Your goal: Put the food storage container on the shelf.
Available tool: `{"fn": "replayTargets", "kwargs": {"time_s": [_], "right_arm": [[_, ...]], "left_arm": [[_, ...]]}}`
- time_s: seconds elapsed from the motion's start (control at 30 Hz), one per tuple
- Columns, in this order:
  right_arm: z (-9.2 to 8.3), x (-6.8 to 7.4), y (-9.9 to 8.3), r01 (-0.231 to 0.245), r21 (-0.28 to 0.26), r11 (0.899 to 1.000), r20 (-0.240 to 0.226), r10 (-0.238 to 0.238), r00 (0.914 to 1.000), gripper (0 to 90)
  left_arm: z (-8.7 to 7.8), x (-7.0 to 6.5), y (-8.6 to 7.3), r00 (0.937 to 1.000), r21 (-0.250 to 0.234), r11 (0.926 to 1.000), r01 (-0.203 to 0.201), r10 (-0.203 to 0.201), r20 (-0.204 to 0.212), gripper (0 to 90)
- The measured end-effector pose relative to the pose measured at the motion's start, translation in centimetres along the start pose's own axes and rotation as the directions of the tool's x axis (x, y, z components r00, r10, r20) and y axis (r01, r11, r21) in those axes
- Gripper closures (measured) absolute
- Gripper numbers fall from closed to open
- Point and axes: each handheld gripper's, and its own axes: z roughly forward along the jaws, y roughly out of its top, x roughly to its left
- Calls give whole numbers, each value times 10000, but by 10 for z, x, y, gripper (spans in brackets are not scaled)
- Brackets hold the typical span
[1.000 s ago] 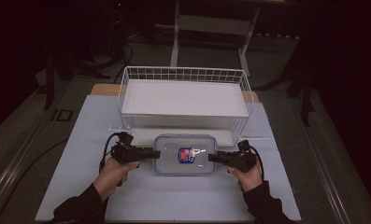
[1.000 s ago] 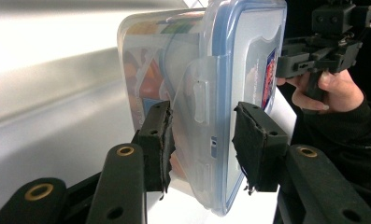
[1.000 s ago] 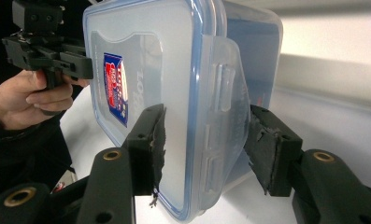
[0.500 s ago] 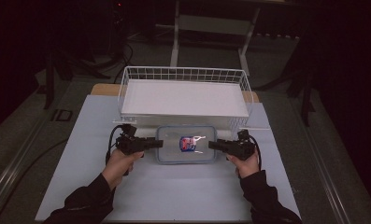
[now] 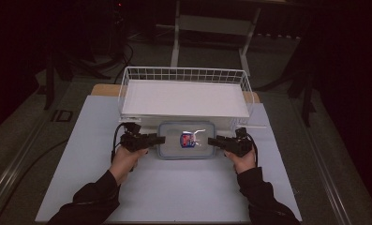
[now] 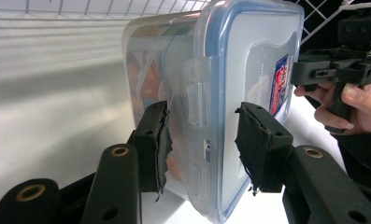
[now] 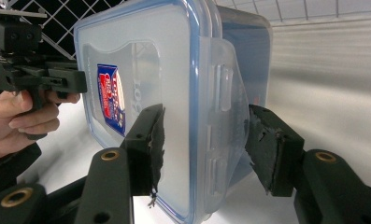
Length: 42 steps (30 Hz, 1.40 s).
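Box: a clear plastic food box with a blue-edged snap lid and a red and blue sticker (image 5: 186, 140) is in the middle of the table, right in front of the basket.
Basket: a white wire basket with a flat white floor (image 5: 183, 75) stands at 12 o'clock from the box, very near it.
Table: the table with the pale cover (image 5: 174, 187) carries both.
Left hand-held gripper: the left hand-held gripper (image 5: 156, 139) is at 9 o'clock of the box; its jaws sit on each side of the box's end clip (image 6: 197, 100), one near the lid and one near the bottom. I cannot tell if they press or only touch.
Right hand-held gripper: the right hand-held gripper (image 5: 213, 140) is at 3 o'clock, its jaws the same way around the other clip (image 7: 220, 93). I cannot tell if it squeezes.
Could go wrong: the box is smooth, so it may slip out and drop if one side lets go first.
Also: a jaw may catch a clip and pop the lid open.
Also: the box may bump the basket wall if it is lifted too low.
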Motion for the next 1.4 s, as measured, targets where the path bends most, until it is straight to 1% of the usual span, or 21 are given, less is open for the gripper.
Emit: {"fn": "replayTargets", "kwargs": {"time_s": [0.17, 0.23, 0.33, 0.37, 0.4, 0.43, 0.47, 0.53, 0.67, 0.8, 0.83, 0.9, 1.03, 1.07, 1.1, 1.17, 1.23, 1.27, 1.33, 1.37, 1.4], "right_arm": [[0, -1, 2, 155, -260, 9995, 85, -152, 9998, 480], [-1, 0, 1, 70, -340, 9994, 147, -65, 9999, 478], [-1, 3, -1, -116, -450, 9989, 219, 126, 9997, 477], [-1, 2, -1, -126, -503, 9987, 283, 140, 9995, 476], [0, 1, -1, -46, -608, 9981, 342, 67, 9994, 474], [0, 1, -1, -134, -669, 9977, 330, 157, 9993, 471], [1, -1, -2, -80, -803, 9967, 319, 106, 9994, 466], [2, -1, -3, -81, -951, 9954, 442, 124, 9989, 458], [5, -1, -4, 123, -1024, 9947, 899, -31, 9959, 471], [7, 0, -3, 190, -1237, 9921, 1308, -27, 9914, 456], [7, 0, -3, 186, -1257, 9919, 1380, -11, 9904, 458], [8, 1, -2, 203, -1288, 9915, 1473, -11, 9891, 456], [8, 2, -2, 241, -1309, 9911, 1608, -27, 9870, 436], [8, 1, -2, 250, -1312, 9910, 1619, -34, 9868, 432], [8, 2, -3, 274, -1304, 9911, 1595, -63, 9872, 418], [6, 6, -3, 461, -1180, 9919, 1811, -241, 9832, 405], [5, 9, -4, 760, -1115, 9908, 1894, -539, 9804, 400], [4, 11, -4, 931, -1076, 9898, 1960, -707, 9780, 396], [3, 16, -4, 1147, -952, 9888, 2031, -935, 9747, 384], [2, 19, -4, 1317, -937, 9868, 2075, -1100, 9720, 379], [1, 22, -4, 1407, -921, 9858, 2081, -1191, 9708, 378]], "left_arm": [[2, 1, 0, 9999, -124, 9998, -157, 157, -4, 533], [2, 2, -1, 9992, -229, 9992, -317, 311, -269, 532], [3, 3, -2, 9987, -374, 9983, -440, 430, -272, 526], [4, 3, -3, 9992, -483, 9981, -384, 380, -96, 522], [5, 3, -5, 9992, -671, 9970, -386, 383, -64, 517], [6, 4, -7, 9993, -876, 9955, -360, 363, 13, 509], [8, 6, -9, 9988, -1148, 9923, -457, 474, 117, 502], [12, 9, -14, 9989, -1520, 9877, -361, 403, 246, 481], [17, 10, -17, 9989, -2026, 9783, -430, 385, -263, 454], [21, 9, -16, 9949, -2325, 9687, -873, 729, -699, 469], [21, 8, -16, 9933, -2359, 9667, -995, 825, -809, 465], [22, 8, -17, 9934, -2458, 9644, -972, 790, -830, 447], [22, 6, -17, 9913, -2401, 9646, -1087, 871, -990, 431], [21, 5, -17, 9892, -2364, 9643, -1192, 949, -1116, 418], [21, 3, -17, 9892, -2369, 9646, -1161, 908, -1152, 396], [18, 1, -17, 9861, -2331, 9620, -1422, 1173, -1175, 359], [12, -1, -19, 9825, -2449, 9530, -1784, 1588, -977, 288], [10, -2, -19, 9828, -2431, 9539, -1758, 1560, -986, 253], [5, -2, -20, 9901, -2396, 9610, -1379, 1272, -597, 230], [3, -4, -20, 9898, -2285, 9635, -1396, 1295, -588, 192], [0, -6, -21, 9871, -2264, 9615, -1559, 1430, -726, 178]]}}
